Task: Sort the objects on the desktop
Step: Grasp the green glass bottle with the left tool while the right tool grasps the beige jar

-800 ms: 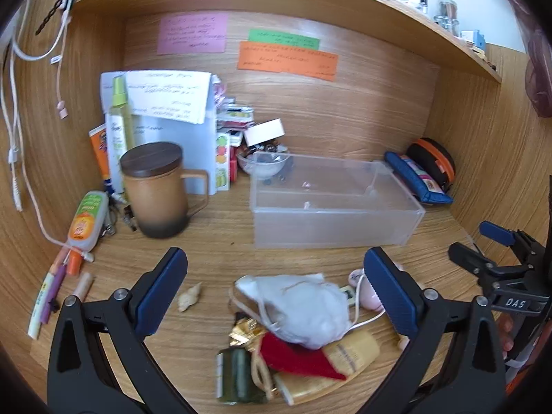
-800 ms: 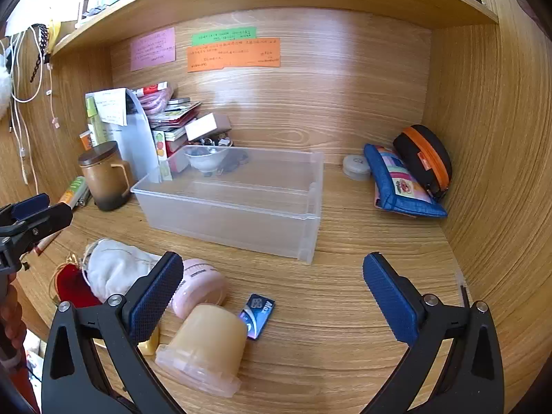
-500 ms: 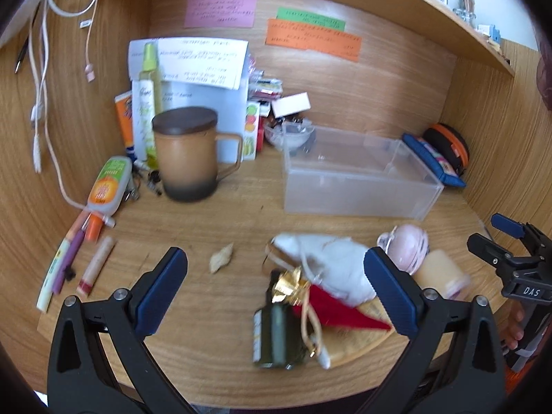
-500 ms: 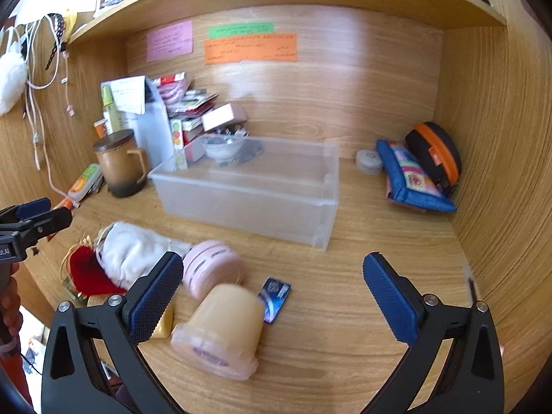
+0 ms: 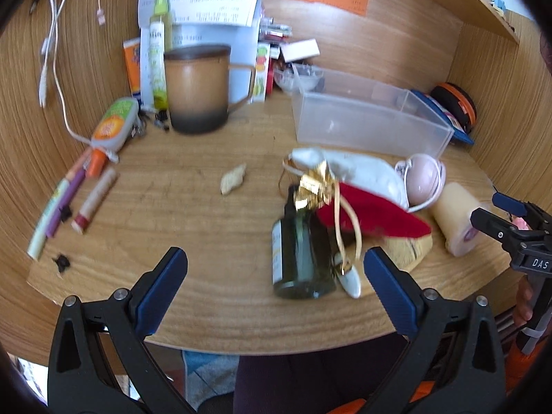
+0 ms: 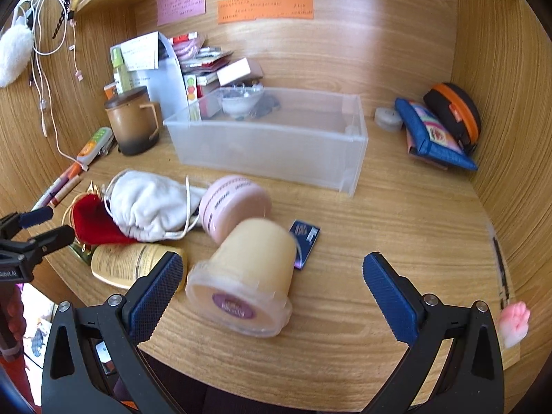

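Note:
A clear plastic bin (image 5: 369, 124) (image 6: 272, 138) stands mid-desk. In front of it lies a heap: a white drawstring pouch (image 6: 151, 203) (image 5: 358, 172), a red pouch (image 5: 372, 217) (image 6: 93, 220), a dark green bottle (image 5: 300, 255), a pink round jar (image 6: 234, 203) (image 5: 424, 179), a beige tub on its side (image 6: 248, 276) (image 5: 455, 220), a gold tube (image 6: 131, 262) and a blue card (image 6: 303, 241). My left gripper (image 5: 274, 276) is open and empty at the front edge. My right gripper (image 6: 272, 286) is open and empty, with the beige tub between its fingers.
A brown lidded mug (image 5: 198, 89), papers and bottles stand at the back left. Pens and a lip balm (image 5: 95, 200) lie at the left, a small shell (image 5: 234, 183) mid-desk. Pouches (image 6: 438, 131) lean in the right corner. Cables hang on the left wall.
Both grippers have pulled back toward the front edge and risen, so more of the desk shows. Both stay open. No object has moved.

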`<action>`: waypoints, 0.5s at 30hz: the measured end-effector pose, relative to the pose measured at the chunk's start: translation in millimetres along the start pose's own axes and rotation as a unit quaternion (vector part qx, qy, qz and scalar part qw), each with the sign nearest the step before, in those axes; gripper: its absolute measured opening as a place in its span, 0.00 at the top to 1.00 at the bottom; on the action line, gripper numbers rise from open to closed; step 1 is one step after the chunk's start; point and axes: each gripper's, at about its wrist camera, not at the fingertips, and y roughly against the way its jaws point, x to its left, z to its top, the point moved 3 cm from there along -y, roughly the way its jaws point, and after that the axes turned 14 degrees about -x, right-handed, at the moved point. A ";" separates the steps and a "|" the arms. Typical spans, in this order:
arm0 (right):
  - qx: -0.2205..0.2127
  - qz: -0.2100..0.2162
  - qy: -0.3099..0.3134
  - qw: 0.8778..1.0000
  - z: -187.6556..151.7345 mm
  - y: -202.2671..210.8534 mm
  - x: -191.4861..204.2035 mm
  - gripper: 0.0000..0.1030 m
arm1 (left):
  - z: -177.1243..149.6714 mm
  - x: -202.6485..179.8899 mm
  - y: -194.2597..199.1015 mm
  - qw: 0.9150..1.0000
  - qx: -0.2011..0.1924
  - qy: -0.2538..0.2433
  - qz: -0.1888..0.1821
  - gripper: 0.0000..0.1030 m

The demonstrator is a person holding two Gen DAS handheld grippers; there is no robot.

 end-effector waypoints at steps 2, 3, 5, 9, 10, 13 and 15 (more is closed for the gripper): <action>0.009 0.002 -0.004 1.000 -5.1 -2.0 0.1 0.00 | -5.5 -1.0 -0.3 1.000 0.006 -0.001 -0.003 0.00; 0.011 0.002 -0.004 1.000 -6.8 -2.8 -0.2 0.00 | -8.9 -1.8 -0.7 1.000 0.009 -0.004 -0.003 0.00; 0.017 0.002 -0.003 1.000 -10.8 -3.7 1.2 0.00 | -12.8 -2.4 -1.4 1.000 0.013 -0.008 -0.002 0.00; 0.024 0.001 -0.003 1.000 -16.8 -5.1 2.3 0.00 | -21.3 -0.7 -5.9 1.000 0.025 -0.009 0.001 0.00; 0.025 0.002 -0.004 1.000 -18.0 -5.6 3.0 0.00 | -23.2 -0.1 -7.2 1.000 0.028 -0.009 0.003 0.00; 0.031 0.003 -0.004 0.999 -21.2 -7.2 4.7 0.00 | -28.0 2.3 -11.5 0.999 0.032 -0.010 0.007 0.00; 0.035 0.002 -0.004 0.999 -23.3 -9.2 5.6 0.00 | -28.6 3.5 -13.7 0.999 0.031 -0.012 0.011 0.04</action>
